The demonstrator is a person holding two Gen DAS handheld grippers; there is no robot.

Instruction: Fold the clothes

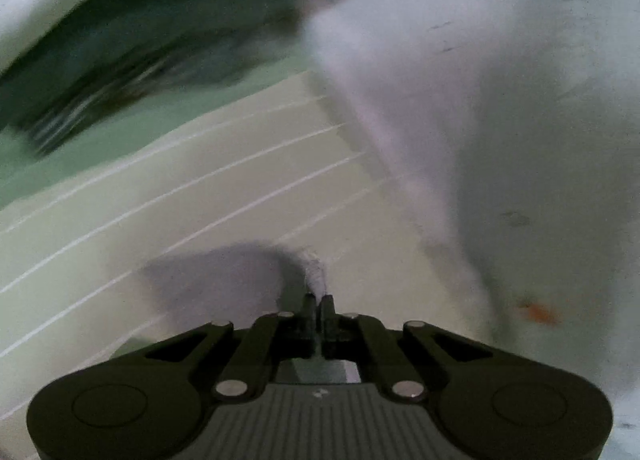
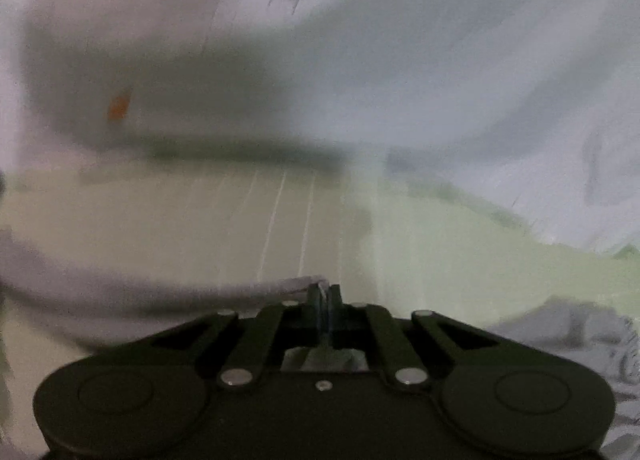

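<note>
White cloth, the garment (image 1: 500,119), fills the right of the left wrist view and the top of the right wrist view; both heavily blurred. It hangs above a pale striped surface (image 1: 180,199). Left gripper (image 1: 319,302): jaws pinched shut on a cloth edge, body of the garment lying right of the jaws. Right gripper (image 2: 324,292): jaws closed on an edge, cloth trailing left. Judgement: cloth spans between the grippers, neither nearer. Fold stage cannot be told.
</note>
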